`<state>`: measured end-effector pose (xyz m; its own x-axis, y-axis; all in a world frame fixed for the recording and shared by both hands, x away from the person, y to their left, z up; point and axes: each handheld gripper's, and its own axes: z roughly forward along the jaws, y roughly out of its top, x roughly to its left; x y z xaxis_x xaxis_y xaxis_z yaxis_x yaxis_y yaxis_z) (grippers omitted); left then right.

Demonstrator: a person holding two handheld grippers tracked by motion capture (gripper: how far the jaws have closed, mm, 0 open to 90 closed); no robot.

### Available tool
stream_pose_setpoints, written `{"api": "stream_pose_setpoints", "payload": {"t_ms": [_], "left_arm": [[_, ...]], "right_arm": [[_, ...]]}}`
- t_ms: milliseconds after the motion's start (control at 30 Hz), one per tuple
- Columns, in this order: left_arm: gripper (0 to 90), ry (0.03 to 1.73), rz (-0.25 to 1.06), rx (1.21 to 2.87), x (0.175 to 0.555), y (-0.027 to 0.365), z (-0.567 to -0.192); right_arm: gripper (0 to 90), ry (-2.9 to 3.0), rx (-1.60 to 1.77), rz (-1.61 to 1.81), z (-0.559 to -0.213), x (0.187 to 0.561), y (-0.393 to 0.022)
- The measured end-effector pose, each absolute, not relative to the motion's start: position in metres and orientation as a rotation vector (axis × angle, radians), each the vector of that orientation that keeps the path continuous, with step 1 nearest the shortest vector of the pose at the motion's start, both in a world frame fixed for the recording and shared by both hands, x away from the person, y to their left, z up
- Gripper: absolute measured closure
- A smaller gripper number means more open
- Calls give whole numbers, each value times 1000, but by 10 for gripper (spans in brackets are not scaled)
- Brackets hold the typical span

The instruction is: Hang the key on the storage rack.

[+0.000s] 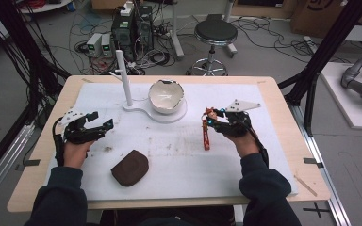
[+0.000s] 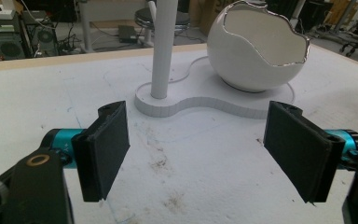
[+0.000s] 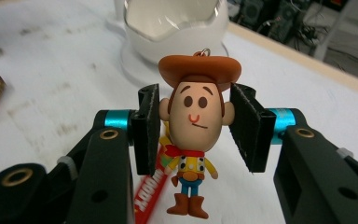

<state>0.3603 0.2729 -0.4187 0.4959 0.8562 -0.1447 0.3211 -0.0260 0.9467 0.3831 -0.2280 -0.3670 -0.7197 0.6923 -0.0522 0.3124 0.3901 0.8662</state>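
From the high view, the right gripper held a cowboy keychain figure above the mat, its red strap dangling; a swing could have snagged that strap. The left gripper rested wide open and empty, a brown pad near it. In the left gripper view, the white post stand and eggshell bowl stood ahead, crowding any approach. In the right gripper view, the jaws pinched only the figure's ears, a grip that looked liable to slip.
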Motion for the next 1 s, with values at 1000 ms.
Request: {"api": "stream_pose_setpoints", "payload": {"t_ms": [1000], "left_arm": [[222, 1047, 573, 1585, 361, 276, -419]], "right_arm": [[562, 2338, 473, 1421, -287, 456, -55]]}}
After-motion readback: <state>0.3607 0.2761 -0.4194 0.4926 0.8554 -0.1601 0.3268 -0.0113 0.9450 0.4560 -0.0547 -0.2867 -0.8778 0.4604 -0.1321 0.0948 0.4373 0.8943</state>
